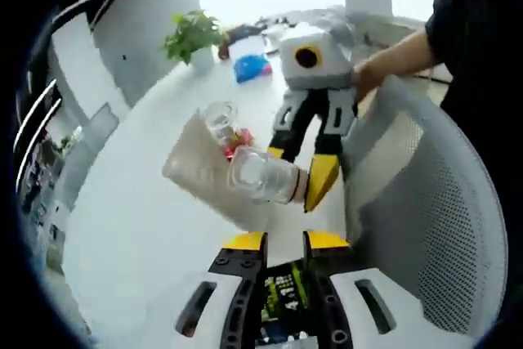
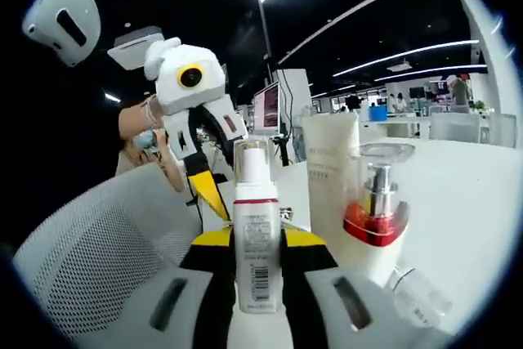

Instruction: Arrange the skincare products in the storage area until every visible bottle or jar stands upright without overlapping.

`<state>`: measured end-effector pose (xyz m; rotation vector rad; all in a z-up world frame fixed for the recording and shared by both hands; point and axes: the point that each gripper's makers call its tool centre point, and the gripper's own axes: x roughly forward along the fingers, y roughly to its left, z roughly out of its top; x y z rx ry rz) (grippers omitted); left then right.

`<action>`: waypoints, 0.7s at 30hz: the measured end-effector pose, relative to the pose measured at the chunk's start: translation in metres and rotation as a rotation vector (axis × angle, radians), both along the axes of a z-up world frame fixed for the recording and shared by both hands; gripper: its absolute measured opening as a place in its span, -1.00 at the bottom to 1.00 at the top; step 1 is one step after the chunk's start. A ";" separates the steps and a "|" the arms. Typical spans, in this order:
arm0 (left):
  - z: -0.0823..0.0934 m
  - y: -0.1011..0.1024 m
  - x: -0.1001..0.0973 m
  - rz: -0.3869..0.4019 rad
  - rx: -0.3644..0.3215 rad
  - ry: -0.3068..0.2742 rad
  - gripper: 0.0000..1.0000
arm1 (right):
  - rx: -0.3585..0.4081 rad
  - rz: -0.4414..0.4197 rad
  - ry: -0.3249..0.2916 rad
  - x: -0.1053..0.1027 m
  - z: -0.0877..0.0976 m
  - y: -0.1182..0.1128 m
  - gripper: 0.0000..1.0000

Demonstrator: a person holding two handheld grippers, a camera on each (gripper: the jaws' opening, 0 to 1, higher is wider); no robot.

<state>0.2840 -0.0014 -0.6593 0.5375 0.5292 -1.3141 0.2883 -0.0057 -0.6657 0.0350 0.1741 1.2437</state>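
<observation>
Right gripper view: the right gripper (image 2: 255, 239) is seen with its yellow-tipped jaws clamped on a slim white pump bottle (image 2: 256, 243) held upright at 6 o'clock, while a cream tube (image 2: 331, 173) and a clear-capped pump bottle with a red collar (image 2: 377, 210) are stood on the white table (image 2: 474, 202) at 3 o'clock, and a clear bottle (image 2: 418, 293) is laid on its side at 5 o'clock. Left gripper view: the left gripper (image 1: 284, 242) is shown at 6 o'clock with its jaws nearly closed and nothing between them, the same products are clustered on the table at centre, and a potted plant (image 1: 194, 37) is placed at 11 o'clock beside a white mesh chair (image 1: 433, 210) at 3 o'clock.
</observation>
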 end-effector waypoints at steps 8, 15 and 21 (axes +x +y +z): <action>0.014 -0.014 -0.002 0.056 -0.249 0.104 -0.56 | 0.042 0.038 -0.001 -0.006 0.004 0.001 -0.60; 0.024 -0.025 -0.002 0.039 -0.421 0.180 -0.50 | 0.084 0.090 0.013 -0.012 0.005 0.008 -0.60; 0.023 -0.034 -0.001 0.022 -0.422 0.173 -0.59 | 0.067 0.111 0.029 -0.012 -0.002 0.014 -0.60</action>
